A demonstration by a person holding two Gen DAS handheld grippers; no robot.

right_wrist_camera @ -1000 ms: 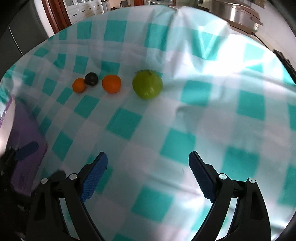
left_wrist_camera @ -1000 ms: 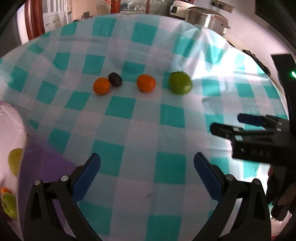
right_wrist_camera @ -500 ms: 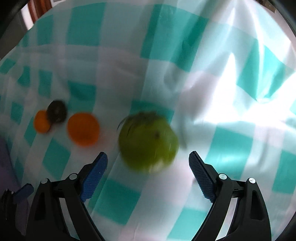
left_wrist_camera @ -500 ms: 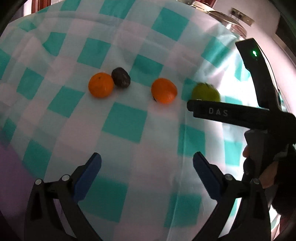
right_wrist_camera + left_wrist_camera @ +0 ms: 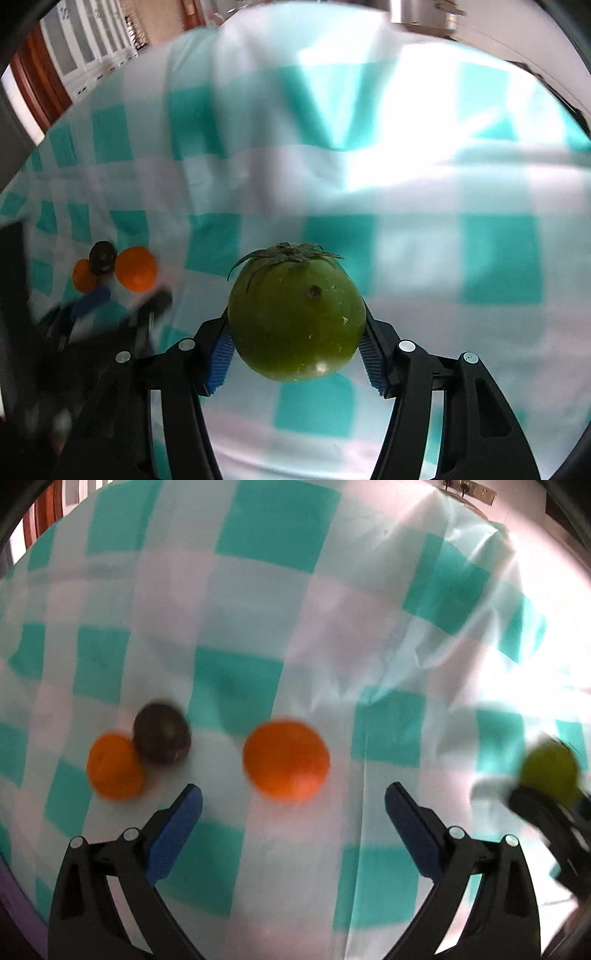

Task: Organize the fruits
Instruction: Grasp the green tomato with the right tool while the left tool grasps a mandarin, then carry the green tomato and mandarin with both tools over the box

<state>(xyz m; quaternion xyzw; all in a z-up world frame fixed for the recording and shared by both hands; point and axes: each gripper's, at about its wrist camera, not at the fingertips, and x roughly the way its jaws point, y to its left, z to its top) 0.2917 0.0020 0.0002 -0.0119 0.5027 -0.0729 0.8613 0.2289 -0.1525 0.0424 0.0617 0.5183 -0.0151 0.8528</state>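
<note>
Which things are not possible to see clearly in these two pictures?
- Left wrist view: green fruit blurred; right gripper covers its lower side.
- Right wrist view: left gripper blurred; small orange partly behind dark fruit.
- Right wrist view: the green fruit hides the blue pads' contact faces.

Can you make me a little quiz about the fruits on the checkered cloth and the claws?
1. True or false: the right claw has the green tomato between its pads.
2. How many orange fruits lie on the checkered cloth?
3. Which touches the dark fruit: A, the smaller orange fruit, or B, the bigger orange fruit?

Key: 1 true, its jaws closing. 2 two. 3 A.
</note>
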